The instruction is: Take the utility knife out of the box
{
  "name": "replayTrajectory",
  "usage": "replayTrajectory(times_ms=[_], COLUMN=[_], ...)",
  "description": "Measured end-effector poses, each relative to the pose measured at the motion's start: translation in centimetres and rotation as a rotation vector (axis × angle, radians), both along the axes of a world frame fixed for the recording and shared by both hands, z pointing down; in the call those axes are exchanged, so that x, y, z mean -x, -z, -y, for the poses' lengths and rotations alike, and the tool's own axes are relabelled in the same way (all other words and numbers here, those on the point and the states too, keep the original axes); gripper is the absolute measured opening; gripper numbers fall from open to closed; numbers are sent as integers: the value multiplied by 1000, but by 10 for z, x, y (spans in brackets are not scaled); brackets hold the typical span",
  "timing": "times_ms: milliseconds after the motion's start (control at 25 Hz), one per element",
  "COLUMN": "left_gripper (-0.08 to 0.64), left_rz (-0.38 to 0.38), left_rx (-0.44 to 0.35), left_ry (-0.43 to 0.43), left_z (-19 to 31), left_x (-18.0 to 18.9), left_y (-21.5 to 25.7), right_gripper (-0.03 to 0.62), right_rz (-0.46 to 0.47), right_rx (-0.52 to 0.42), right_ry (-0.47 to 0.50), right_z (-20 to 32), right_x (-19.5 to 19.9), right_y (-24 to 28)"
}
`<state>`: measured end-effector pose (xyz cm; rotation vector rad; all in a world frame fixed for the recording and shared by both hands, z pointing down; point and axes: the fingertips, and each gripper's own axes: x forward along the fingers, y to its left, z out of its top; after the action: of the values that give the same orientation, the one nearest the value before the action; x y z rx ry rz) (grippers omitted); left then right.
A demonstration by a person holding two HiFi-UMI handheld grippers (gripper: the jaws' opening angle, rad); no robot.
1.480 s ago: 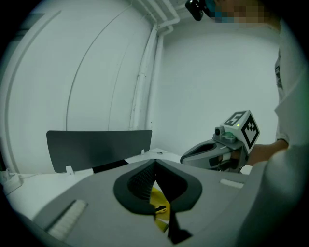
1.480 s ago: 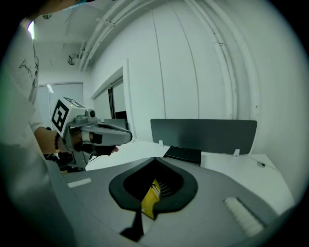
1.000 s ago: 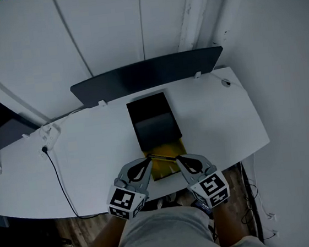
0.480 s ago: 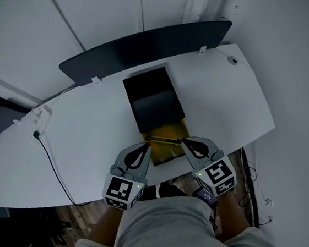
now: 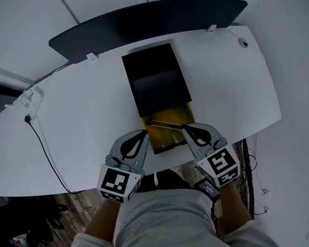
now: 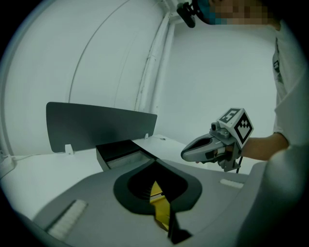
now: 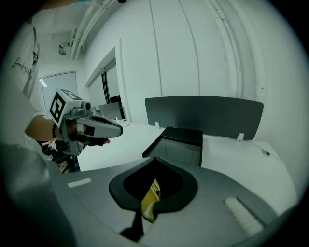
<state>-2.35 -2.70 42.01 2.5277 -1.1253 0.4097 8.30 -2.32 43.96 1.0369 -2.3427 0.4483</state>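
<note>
My left hand-held gripper (image 5: 144,133) and right hand-held gripper (image 5: 184,127), both closed and empty, flank the yellow tray (image 5: 170,141). Its knife (image 5: 163,124) lies exposed for pickup.

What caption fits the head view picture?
Left gripper and right gripper flank a yellow tray sticking out of a black box on a white desk.

Office, white desk (image 5: 89,133), dark privacy screen (image 5: 148,18)
</note>
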Motion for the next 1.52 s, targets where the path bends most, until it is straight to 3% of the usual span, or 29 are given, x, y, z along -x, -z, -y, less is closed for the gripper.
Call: replayTrajectory(times_ms=[560, 920, 1520], left_gripper=[0, 0, 0], left_rz=[13, -1, -9], left_rx=[56, 73, 141], left_ry=[2, -10, 18], left_z=[1, 6, 9], left_x=[7, 5, 15], left_y=[-37, -49, -73], right_gripper=[15, 16, 120], right_rz=[-102, -229, -497], right_rx=[82, 142, 239], right_ry=[90, 160, 379], right_z=[6, 10, 5], right_x=[14, 20, 29], right_y=[-52, -87, -142])
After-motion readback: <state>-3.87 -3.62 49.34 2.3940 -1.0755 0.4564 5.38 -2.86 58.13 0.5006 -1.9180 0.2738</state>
